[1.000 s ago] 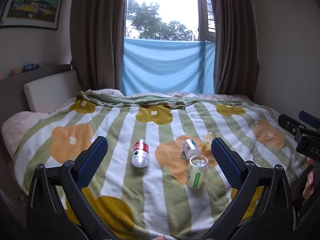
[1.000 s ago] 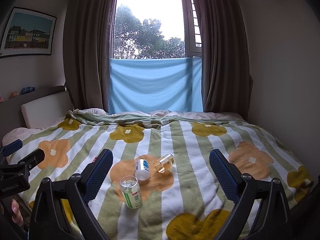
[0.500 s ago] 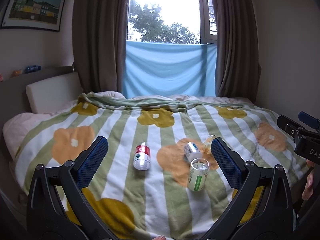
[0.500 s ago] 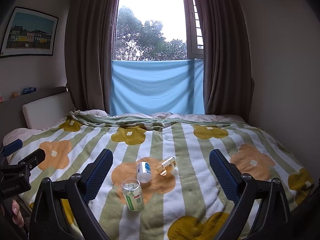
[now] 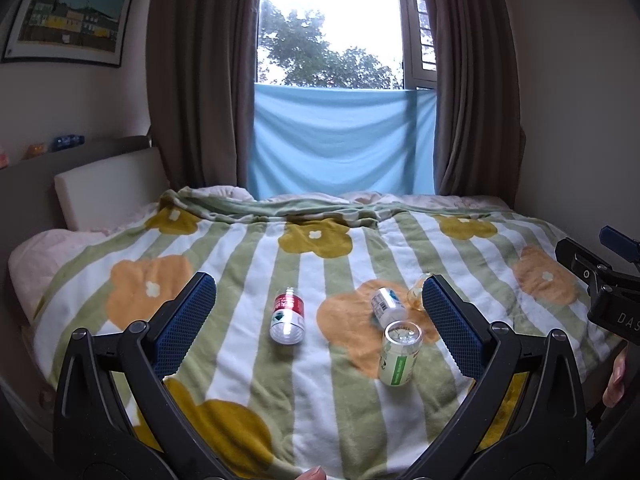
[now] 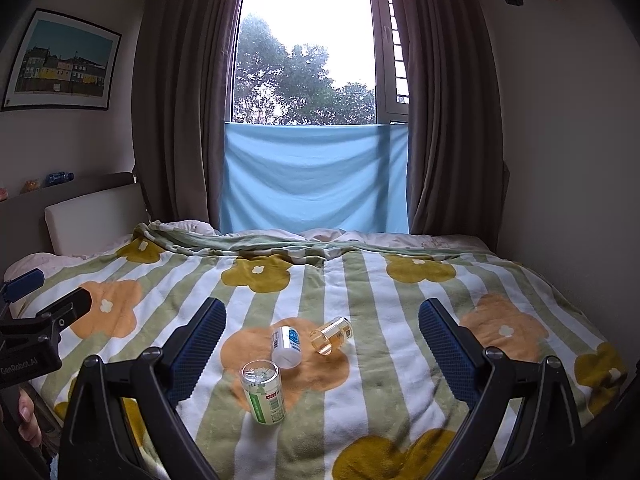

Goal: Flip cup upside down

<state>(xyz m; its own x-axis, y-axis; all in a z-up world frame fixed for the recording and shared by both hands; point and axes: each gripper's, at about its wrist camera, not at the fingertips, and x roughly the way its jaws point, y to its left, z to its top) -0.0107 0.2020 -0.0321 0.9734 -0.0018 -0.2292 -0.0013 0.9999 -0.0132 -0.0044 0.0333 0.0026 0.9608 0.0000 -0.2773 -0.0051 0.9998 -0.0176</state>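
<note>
Several small cups lie or stand on the striped flower blanket [image 5: 240, 264]. A green-label clear cup [image 5: 399, 352] stands mouth up; it also shows in the right wrist view [image 6: 263, 391]. A red-label cup [image 5: 287, 316] lies on its side. A blue-label white cup [image 6: 286, 346] and an amber clear cup [image 6: 332, 335] lie on their sides on an orange flower. My left gripper [image 5: 320, 312] is open and empty, held above the bed's near edge. My right gripper [image 6: 322, 336] is open and empty, also held back from the cups.
The bed fills the room up to the window with its blue cloth [image 6: 316, 176] and brown curtains. A white headboard cushion [image 5: 108, 188] is at the left. A wall [image 6: 568, 160] stands close on the right. Each gripper shows at the edge of the other's view [image 5: 600, 280].
Both grippers have pulled back and risen slightly, so the cups sit a little lower and farther in view. The cups have not moved.
</note>
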